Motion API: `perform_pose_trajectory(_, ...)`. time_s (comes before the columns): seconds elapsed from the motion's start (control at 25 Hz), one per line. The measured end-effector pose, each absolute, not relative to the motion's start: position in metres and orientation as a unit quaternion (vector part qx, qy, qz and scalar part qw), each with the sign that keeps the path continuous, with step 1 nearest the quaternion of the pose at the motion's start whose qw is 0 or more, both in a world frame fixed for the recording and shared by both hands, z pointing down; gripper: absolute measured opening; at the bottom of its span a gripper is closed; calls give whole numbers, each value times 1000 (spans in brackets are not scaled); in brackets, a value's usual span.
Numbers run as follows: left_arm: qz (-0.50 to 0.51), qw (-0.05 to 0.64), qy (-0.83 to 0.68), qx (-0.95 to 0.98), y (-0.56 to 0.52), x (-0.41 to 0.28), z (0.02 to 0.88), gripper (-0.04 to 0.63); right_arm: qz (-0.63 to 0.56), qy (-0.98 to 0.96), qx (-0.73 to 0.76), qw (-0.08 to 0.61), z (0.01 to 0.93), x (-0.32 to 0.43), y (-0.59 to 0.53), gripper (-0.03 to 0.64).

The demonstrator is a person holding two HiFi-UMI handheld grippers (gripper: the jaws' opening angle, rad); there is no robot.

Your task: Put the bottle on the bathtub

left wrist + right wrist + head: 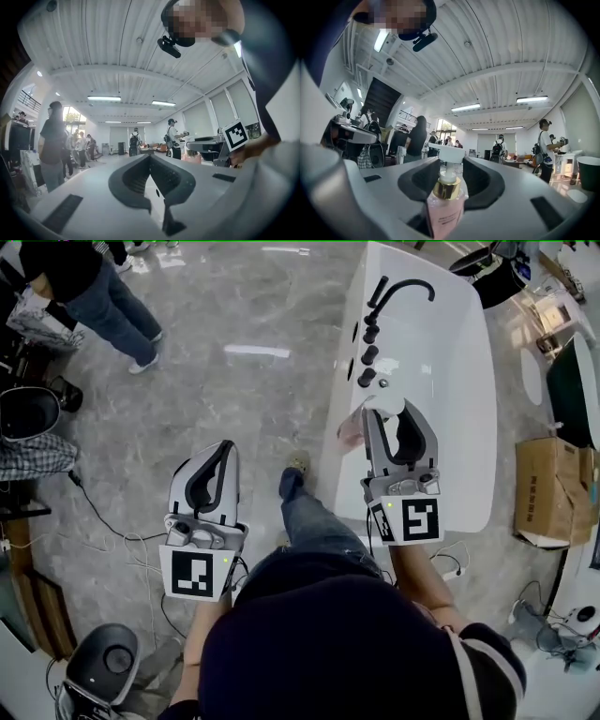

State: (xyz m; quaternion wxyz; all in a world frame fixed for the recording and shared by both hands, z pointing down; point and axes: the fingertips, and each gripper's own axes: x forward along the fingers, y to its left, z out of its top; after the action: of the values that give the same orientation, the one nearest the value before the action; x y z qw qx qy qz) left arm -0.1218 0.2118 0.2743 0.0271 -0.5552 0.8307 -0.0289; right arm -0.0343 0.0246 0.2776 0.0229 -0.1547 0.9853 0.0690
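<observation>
Pink pump btl [443,213], gold collar, in R gripper [392,412] | glossy white bathtub [459,352]

The wide basin of the white glossy bathtub [455,390] lies open to me; black round knobs [369,354] and a black curved faucet [410,283] crowd its left ledge.

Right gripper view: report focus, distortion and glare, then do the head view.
Right gripper view: the pump bottle is fairly sharp up close, the fisheye bends the ceiling beams, and the corners are black. Head view: light glare streaks the glossy floor.
</observation>
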Motion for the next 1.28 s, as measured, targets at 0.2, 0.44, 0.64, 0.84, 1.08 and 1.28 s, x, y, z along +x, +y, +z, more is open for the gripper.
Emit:
perform_pose_trajectory(0.2, -29, 32, 802, -596, 147, -176, 271, 23, 47, 979, -198, 6, 289, -77, -37, 167)
perform_pose_trajectory(0.44, -39, 40, 755, -653, 64, -220, 262, 23, 63, 971, -230, -6, 287, -113, -97, 167)
perform_pose_trajectory(0.64, -36, 30, 719, -693, 0, -239, 272, 23, 54, 960, -275, -23, 303, -115, -141, 167)
perform_pose_trajectory(0.84, -31, 29, 675, -737, -49, -231, 279, 23, 47, 945, -323, -40, 317, -95, -167, 167)
perform_pose_trajectory(1.08, -40, 14, 608, -792, -96, -202, 295, 23, 38, 921, -382, -65, 338, -62, -184, 167)
perform_pose_trajectory(1.28, -49, -3, 552, -833, -129, -177, 307, 23, 48, 907, -414, -63, 348, -46, -199, 167)
